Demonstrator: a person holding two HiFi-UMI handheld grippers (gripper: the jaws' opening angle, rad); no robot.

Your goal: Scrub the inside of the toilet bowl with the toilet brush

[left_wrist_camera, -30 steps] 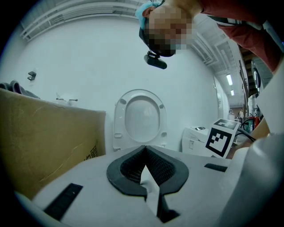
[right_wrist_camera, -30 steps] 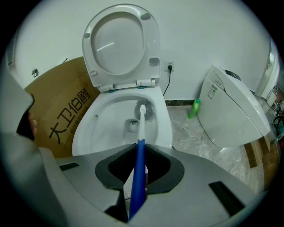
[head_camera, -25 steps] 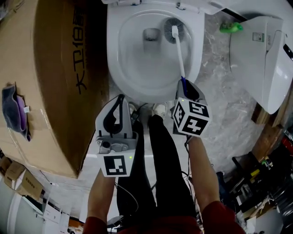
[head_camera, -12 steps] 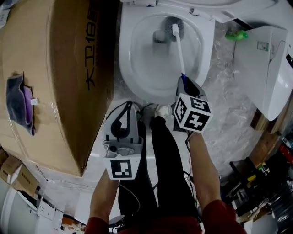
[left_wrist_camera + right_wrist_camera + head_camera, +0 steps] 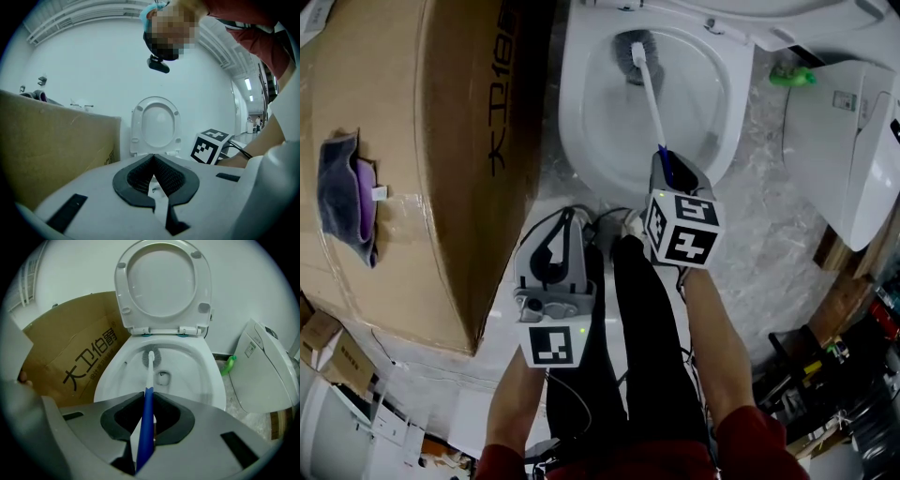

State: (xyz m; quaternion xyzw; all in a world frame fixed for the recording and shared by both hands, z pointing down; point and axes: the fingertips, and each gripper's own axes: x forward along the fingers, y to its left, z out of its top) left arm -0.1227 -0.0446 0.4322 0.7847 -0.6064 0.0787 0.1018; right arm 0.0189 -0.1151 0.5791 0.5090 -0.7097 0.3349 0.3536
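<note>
The white toilet bowl (image 5: 581, 141) stands open, its seat and lid (image 5: 161, 284) raised. A toilet brush with a white shaft (image 5: 650, 98) and blue grip (image 5: 146, 427) reaches into the bowl. Its dark bristle head (image 5: 627, 53) presses the far inner wall, back-left of the drain (image 5: 162, 377). My right gripper (image 5: 666, 167) is shut on the blue grip, over the bowl's front rim. My left gripper (image 5: 562, 225) hangs in front of the bowl to the left, jaws shut with nothing between them. The left gripper (image 5: 153, 161) faces the raised lid (image 5: 155, 123).
A big cardboard box (image 5: 422, 169) stands tight against the bowl's left side, with a purple cloth (image 5: 349, 197) on top. A green bottle (image 5: 792, 75) and a white appliance (image 5: 848, 141) sit right of the toilet. The person's dark legs (image 5: 642, 337) and cables are below.
The brush head has swept from the right of the drain to the far back-left of the bowl. The right gripper shifted slightly left with it. The left gripper stayed low and shut.
</note>
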